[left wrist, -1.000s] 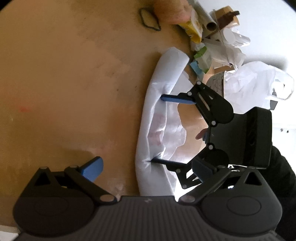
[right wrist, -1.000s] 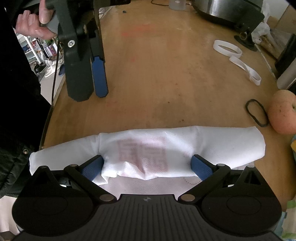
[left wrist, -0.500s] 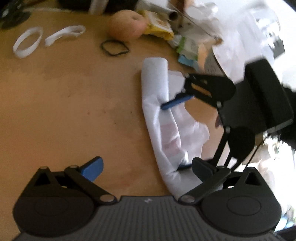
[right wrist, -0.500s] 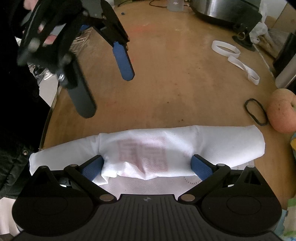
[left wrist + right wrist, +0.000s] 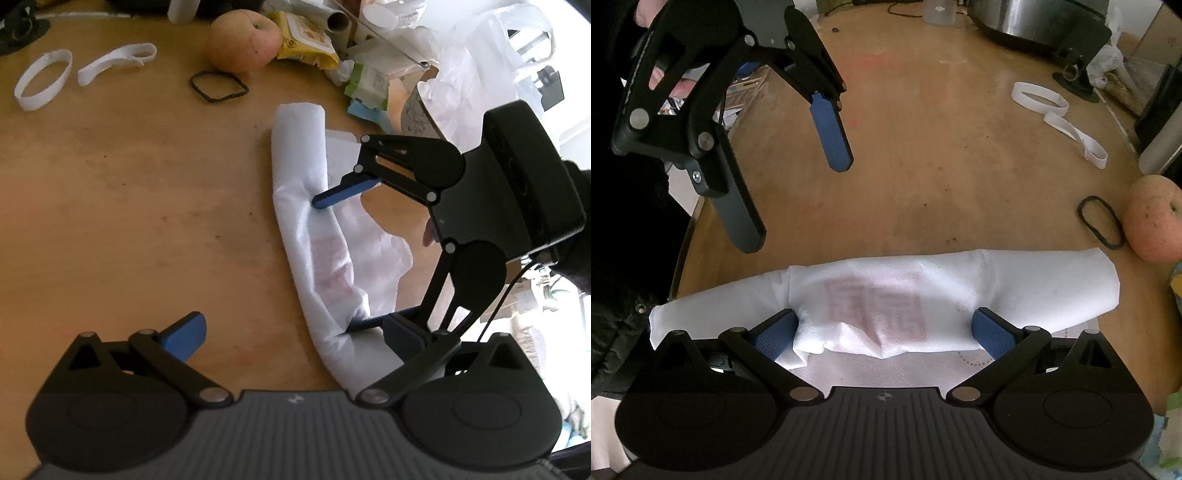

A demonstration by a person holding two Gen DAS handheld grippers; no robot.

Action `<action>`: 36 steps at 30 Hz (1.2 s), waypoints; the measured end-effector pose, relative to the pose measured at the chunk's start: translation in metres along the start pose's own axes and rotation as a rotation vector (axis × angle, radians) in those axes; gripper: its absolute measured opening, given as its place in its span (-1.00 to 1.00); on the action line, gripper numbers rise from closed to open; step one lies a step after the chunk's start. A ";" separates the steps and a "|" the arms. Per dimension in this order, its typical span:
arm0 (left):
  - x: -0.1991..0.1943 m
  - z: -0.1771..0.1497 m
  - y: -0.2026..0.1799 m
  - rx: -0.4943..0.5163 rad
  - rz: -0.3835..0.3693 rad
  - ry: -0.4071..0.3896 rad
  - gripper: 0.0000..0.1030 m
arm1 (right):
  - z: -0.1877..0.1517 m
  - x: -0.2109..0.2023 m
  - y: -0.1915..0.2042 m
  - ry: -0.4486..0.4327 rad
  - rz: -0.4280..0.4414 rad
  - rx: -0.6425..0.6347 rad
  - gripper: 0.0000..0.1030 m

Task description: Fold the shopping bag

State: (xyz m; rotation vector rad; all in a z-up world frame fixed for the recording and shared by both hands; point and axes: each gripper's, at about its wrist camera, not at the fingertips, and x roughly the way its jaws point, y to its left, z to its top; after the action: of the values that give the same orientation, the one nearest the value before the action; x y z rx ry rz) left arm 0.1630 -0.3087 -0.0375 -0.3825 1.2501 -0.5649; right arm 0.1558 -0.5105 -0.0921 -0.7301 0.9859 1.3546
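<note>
Right claw (image 5: 884,332) straddling rolled bag (image 5: 1015,288), left claw (image 5: 796,206) clear

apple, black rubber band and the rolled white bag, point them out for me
apple (image 5: 242,46): left wrist view, middle of its skin.
black rubber band (image 5: 1100,220): right wrist view, on the loop's right strand.
rolled white bag (image 5: 1034,284): right wrist view, right half of the roll.
</note>
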 end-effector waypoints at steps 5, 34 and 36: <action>0.015 0.013 0.017 -0.168 -0.150 -0.001 0.99 | -0.001 0.000 0.000 -0.005 0.000 0.001 1.00; 0.049 0.024 0.041 -0.438 -0.394 0.032 0.99 | -0.007 -0.004 -0.001 -0.028 -0.005 0.017 1.00; 0.049 0.026 0.037 -0.435 -0.374 0.039 0.99 | -0.008 -0.005 -0.002 -0.027 0.000 0.006 1.00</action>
State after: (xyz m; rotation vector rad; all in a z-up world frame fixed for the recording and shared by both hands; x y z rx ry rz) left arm 0.2054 -0.3091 -0.0894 -0.9883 1.3464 -0.6152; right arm 0.1572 -0.5198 -0.0917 -0.7055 0.9681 1.3577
